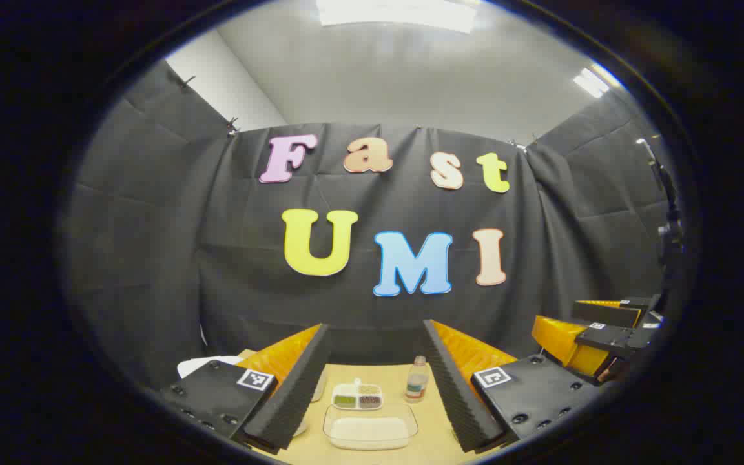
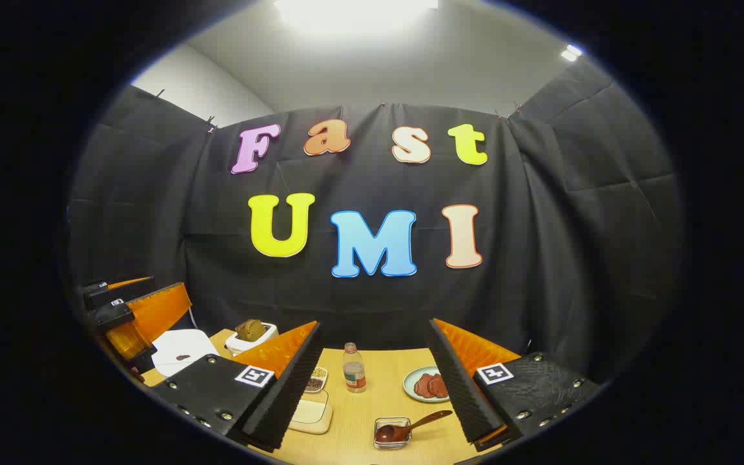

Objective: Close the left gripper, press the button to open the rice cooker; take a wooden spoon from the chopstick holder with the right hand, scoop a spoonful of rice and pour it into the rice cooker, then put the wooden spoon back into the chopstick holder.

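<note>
Ribbed fingers [image 1: 294, 387] flank rectangular rice tray [image 1: 370, 431].

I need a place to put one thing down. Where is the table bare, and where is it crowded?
Bare wood lies between the bottle and the plate, and nearer, between the rice tray and the small spoon holder. The left side is crowded: rice cooker, toaster, divided dish.
</note>
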Demonstrator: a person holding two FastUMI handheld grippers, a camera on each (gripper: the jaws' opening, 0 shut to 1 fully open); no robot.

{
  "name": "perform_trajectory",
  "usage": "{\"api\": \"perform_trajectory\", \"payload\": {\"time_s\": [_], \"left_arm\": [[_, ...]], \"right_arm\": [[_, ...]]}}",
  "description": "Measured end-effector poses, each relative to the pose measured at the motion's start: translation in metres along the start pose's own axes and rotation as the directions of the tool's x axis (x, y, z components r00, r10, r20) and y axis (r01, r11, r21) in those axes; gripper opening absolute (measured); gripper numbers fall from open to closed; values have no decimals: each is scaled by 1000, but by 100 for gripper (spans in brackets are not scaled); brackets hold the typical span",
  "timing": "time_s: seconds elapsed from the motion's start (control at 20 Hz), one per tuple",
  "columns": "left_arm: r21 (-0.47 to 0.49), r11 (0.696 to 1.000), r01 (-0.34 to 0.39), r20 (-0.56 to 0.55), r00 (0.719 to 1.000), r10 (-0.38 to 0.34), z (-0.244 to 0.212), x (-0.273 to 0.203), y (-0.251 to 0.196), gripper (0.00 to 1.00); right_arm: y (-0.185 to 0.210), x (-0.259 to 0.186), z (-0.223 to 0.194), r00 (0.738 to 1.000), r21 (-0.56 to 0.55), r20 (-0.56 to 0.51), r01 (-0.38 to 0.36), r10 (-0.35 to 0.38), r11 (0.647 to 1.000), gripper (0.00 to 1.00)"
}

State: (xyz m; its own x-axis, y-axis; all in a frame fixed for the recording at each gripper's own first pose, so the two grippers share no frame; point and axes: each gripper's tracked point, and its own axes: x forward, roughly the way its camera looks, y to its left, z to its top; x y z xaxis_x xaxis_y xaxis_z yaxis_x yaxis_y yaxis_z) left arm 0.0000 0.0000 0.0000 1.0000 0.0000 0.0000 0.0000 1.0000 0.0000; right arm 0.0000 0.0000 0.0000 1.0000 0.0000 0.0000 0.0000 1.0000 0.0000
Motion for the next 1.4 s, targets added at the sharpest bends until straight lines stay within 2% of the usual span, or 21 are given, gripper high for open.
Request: {"api": "perform_trajectory", "payload": {"time_s": [0.2, 1.05, 1.3, 1.4], "left_arm": [[7, 1000, 11, -33, 999, -11, -6, 1, -3, 99], [29, 1000, -3, -36, 999, 4, -4, 12, 1, 99], [-9, 1000, 1, -37, 999, -2, -8, 14, 13, 94], [-12, 1000, -14, -58, 998, 13, -20, 16, 27, 97]], "right_arm": [[-2, -2, 3, 1000, 8, 6, 13, -13, 1000, 98], [0, 15, 0, 1000, 18, 10, 12, -12, 1000, 98], [6, 19, -5, 1000, 25, 0, 4, -4, 1000, 98], [10, 22, -6, 1000, 19, -3, -6, 6, 1000, 98]]}}
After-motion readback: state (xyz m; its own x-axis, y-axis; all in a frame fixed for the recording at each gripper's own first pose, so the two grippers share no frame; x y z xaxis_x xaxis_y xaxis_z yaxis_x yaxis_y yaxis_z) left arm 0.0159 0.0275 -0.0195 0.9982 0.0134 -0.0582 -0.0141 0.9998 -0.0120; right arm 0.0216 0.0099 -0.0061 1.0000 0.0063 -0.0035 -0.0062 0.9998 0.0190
